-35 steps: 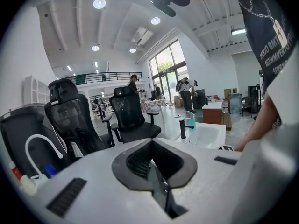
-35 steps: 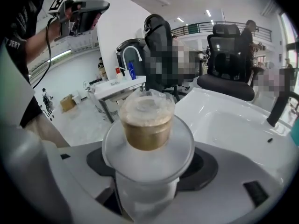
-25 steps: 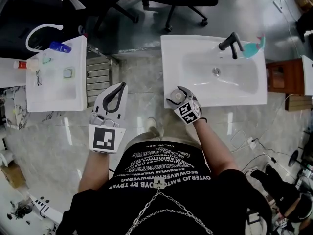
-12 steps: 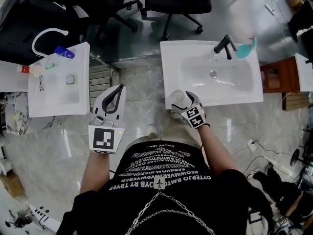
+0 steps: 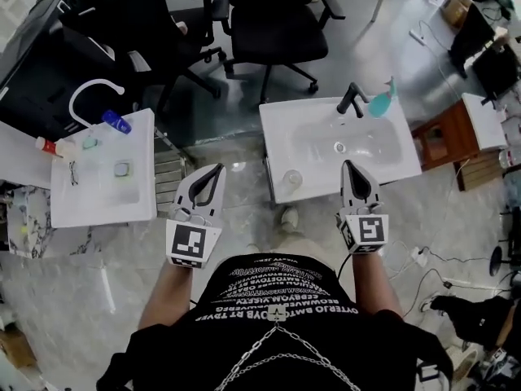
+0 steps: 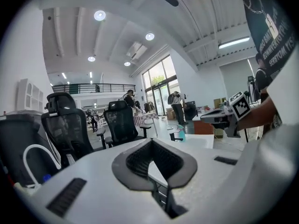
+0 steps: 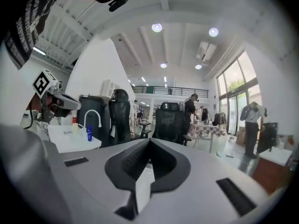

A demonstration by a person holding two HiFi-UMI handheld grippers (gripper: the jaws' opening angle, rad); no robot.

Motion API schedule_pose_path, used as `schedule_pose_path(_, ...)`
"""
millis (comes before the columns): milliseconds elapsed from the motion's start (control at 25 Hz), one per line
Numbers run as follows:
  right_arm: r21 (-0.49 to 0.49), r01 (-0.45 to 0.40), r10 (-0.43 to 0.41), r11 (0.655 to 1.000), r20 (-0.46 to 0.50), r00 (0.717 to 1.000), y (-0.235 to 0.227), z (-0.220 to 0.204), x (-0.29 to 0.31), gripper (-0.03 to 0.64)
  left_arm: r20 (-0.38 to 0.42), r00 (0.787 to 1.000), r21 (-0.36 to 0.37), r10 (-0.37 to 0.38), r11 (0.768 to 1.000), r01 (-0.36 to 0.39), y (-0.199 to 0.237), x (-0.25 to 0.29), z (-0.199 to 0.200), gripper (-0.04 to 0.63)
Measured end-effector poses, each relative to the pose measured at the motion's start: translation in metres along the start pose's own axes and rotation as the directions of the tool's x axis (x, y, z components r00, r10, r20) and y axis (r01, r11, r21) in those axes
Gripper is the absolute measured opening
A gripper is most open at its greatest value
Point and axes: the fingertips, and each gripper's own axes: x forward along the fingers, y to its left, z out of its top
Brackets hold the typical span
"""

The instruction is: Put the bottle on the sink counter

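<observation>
Showing only in head view: clear bottle [image 5: 291, 179] upright on sink counter [image 5: 277, 137], left of right gripper [image 5: 348, 166] fingers, just closed empty; left gripper [image 5: 217, 169] fingers together too.

left gripper [image 6: 151, 140]: jaws together, empty | office chair [image 6: 122, 124] beyond

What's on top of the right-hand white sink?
A clear bottle at its front-left corner, a black tap and teal item at the back. The right gripper covers some front rim.
</observation>
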Motion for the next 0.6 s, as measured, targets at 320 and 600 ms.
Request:
schedule_pose_path(320,-0.016,0.037,-0.038,0.999,-0.044,0.998,0.027,0.059,-0.075,-0.005,0.046,0.995,0.013,-0.088,0.996,0.087,-0.030,-0.048,0.022,0.006)
schedule_pose_path(600,-0.021,0.008,-0.009,1.000,-0.034,0.999,0.043,0.081,-0.090,-0.005,0.087,0.994,0.011,-0.062,0.998,0.061,-0.029,-0.075,0.032,0.006)
